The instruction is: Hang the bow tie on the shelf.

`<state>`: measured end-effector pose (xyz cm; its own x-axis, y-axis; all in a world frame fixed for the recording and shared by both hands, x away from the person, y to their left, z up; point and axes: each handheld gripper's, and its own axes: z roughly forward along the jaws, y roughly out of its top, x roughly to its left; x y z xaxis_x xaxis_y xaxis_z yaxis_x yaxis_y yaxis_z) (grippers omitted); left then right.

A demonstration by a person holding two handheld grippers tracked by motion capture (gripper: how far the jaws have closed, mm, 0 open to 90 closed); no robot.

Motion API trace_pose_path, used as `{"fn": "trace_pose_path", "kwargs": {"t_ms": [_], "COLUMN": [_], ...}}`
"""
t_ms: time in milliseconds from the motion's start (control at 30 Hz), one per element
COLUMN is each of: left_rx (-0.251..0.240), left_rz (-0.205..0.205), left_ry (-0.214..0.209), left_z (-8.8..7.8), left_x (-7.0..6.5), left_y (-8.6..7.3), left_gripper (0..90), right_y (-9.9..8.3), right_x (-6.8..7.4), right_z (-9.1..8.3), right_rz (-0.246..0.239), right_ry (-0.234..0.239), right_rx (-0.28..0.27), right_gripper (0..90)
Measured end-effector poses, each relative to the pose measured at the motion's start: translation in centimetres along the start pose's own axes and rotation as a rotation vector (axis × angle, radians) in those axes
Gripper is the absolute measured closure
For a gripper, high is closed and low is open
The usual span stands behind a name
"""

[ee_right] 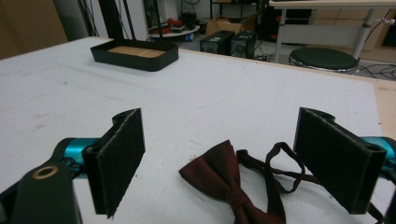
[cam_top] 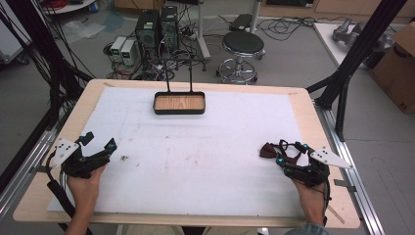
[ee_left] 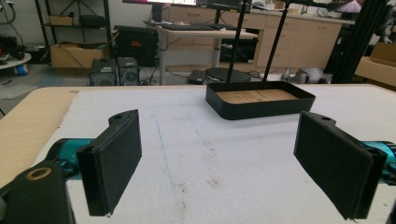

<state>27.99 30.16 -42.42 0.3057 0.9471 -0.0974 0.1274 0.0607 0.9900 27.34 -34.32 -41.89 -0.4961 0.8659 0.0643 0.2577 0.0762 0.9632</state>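
- Right gripper (ee_right: 219,163): jaws wide, straddling the dark red bow tie (ee_right: 229,179) lying on the white mat (cam_top: 195,147), nothing gripped yet.
- Left gripper (ee_left: 217,163), at 9 o'clock: wide open, empty.
- Black tray (cam_top: 179,103), at 12 o'clock, far: empty; pickup and placing seem still ahead.

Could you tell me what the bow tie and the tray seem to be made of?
The bow tie looks like dark red woven fabric with a faint satin sheen, soft folds and a thin strap. The tray seems to have matte black walls, metal or plastic, and a floor with light wood grain.
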Motion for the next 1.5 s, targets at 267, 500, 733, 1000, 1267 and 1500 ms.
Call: {"fn": "trace_pose_path", "kwargs": {"t_ms": [267,500,733,1000,1267,1500], "left_rx": [0.005,-0.001,-0.003,0.0,0.0,0.001], "left_rz": [0.007,0.004,0.002,0.004,0.003,0.002], "left_ry": [-0.008,-0.011,-0.011,-0.009,-0.011,-0.009], "left_z": [0.4,0.5,0.4,0.4,0.4,0.5], "left_x": [-0.2,-0.3,-0.2,-0.2,-0.2,-0.2], "left_y": [0.0,0.0,0.1,0.1,0.0,0.0], "left_gripper": [15.6,15.9,15.8,15.9,15.9,15.9], "right_y": [0.4,0.3,-0.2,-0.9,-1.2,-1.6], "right_x": [-1.5,-1.6,-1.8,-1.8,-2.4,-2.6], "right_z": [1.0,1.8,2.8,4.1,4.7,5.0], "right_rz": [-0.07,-0.141,-0.166,-0.197,-0.222,-0.218], "right_ry": [0.024,0.065,0.092,0.101,0.096,0.096], "right_rx": [0.098,0.158,0.228,0.314,0.371,0.408], "right_gripper": [22.6,35.7,47.8,56.7,62.8,62.5]}}
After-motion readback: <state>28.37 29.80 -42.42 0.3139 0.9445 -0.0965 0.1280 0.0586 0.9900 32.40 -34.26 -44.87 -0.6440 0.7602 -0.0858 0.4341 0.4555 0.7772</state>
